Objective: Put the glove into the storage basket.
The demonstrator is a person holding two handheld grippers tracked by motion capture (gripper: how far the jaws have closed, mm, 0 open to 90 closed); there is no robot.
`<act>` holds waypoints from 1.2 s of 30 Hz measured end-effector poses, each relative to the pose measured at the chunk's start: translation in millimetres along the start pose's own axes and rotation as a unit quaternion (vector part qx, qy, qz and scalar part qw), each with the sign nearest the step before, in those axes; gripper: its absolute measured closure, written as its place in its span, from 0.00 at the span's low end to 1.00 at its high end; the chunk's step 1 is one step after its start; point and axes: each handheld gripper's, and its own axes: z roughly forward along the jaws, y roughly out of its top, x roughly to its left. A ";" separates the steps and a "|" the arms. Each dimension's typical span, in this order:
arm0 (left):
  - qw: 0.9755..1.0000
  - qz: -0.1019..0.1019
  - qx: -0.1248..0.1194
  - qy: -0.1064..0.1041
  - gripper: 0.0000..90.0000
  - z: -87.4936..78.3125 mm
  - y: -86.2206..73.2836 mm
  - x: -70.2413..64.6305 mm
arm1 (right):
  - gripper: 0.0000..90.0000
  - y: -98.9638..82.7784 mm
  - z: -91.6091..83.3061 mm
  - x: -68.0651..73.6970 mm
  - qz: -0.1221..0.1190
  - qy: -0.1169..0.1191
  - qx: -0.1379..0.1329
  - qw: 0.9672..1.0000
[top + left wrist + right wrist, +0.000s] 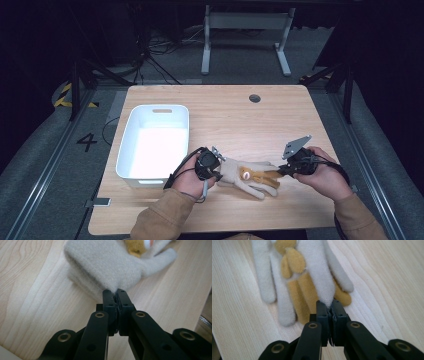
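A light wooden tabletop [235,115] was seen carrying everything, with a white plastic bin [155,140] standing well to the outer side of the left gripper's jaws and away from the work. Between the two pairs of jaws a beige fleece glove [247,176] was stretched, its cuff toward the left gripper [218,169] and its fingers toward the right gripper [280,171]. A mustard-yellow animal figure [252,175] was sewn onto the glove, lying just ahead of the right jaws and further off from the left ones. In the left gripper view the jaws were found clenched together on the edge of the glove's cuff [105,267], the fabric bunching up directly at their tips. In the right gripper view the jaws were likewise pressed shut on the tip of one beige glove finger [322,285], with the remaining fingers splayed to either side of the jaws on the wood and the yellow legs of the figure lying just left of the pinched finger. Each gripper was held in one of the person's hands, tan sleeves reaching in below them.
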 end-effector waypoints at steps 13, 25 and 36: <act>1.000 -0.003 0.008 -0.020 0.98 -3.3 -4.2 -11.6 | 0.96 6.7 -18.2 -10.8 0.031 -0.030 -0.044 0.998; 0.999 -0.017 0.029 -0.003 0.98 20.9 -8.1 -3.2 | 0.96 9.9 16.6 -19.5 0.048 -0.041 -0.024 0.998; 0.999 -0.023 0.032 0.001 0.93 24.3 -9.8 -0.5 | 0.69 0.7 27.7 -27.8 0.040 -0.043 -0.002 0.998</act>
